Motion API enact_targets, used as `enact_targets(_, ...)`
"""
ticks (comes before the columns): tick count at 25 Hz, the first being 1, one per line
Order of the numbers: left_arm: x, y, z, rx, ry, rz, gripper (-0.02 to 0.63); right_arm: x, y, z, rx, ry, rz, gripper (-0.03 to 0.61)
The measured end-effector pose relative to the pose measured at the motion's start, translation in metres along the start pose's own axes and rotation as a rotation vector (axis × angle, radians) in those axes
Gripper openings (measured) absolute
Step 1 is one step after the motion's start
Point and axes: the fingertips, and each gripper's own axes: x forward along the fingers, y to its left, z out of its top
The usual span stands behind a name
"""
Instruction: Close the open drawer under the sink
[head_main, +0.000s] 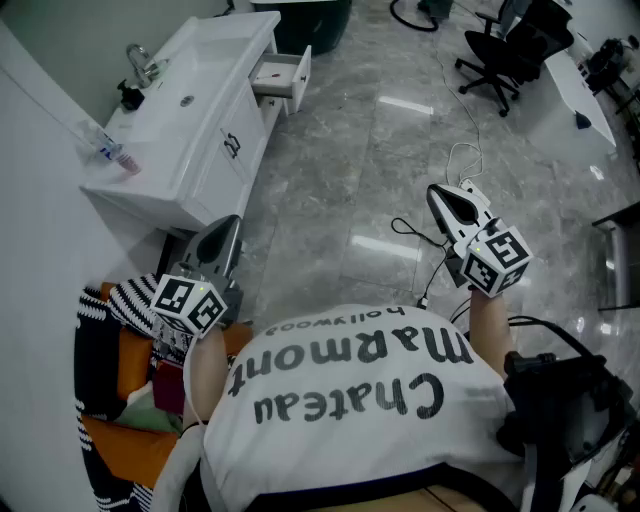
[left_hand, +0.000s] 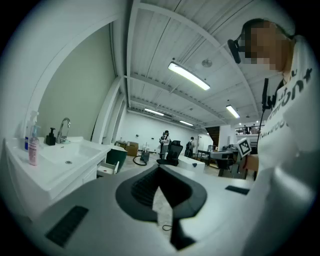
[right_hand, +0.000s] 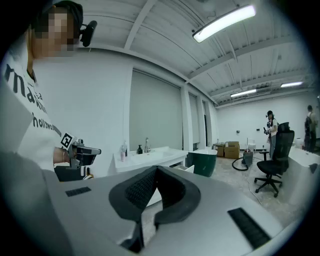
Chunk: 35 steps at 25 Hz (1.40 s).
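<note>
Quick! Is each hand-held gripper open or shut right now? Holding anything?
Left hand-held gripper: shut, holding nothing.
Right hand-held gripper: shut, holding nothing.

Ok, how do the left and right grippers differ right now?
The left gripper hangs close beside the vanity cabinet; the right gripper is out over open floor. Striped fabric lies by the left gripper, cables by the right gripper. Both are shut, empty, short of the open drawer.

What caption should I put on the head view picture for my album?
Left gripper and right gripper, both shut and empty, held well short of the open drawer under the sink.
</note>
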Motion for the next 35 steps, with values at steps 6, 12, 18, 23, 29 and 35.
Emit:
enact_targets(6,-0.001,0.0,0.003,-0.002,-0.011,0.009,0.008,-0.002,0.002,-0.001,-0.02,0.008,0.002,0.011)
enact_targets(12,0.0,-0.003,0.005,0.001,-0.026,-0.008,0.008,-0.005,0.001,-0.001,-0.01,0.007,-0.012,0.011)
enact_targets(18,-0.005,-0.016,0.019,-0.029,-0.088,-0.063,0.008,-0.008,0.0,0.025,0.209,-0.193,0.016,0.011)
enact_targets(23,-0.006,-0.022,0.01,0.012,0.003,-0.149,0.008,-0.006,0.013,0.04,0.249,-0.282,0.085,0.011)
enact_targets(29,-0.008,-0.011,0.01,-0.003,-0.073,-0.165,0.008,0.007,0.03,0.014,0.248,-0.271,0.059,0.011)
enact_targets(35,0.0,0.002,0.008,-0.05,-0.098,-0.171,0.008,0.035,0.038,0.007,0.309,-0.233,0.148,0.011)
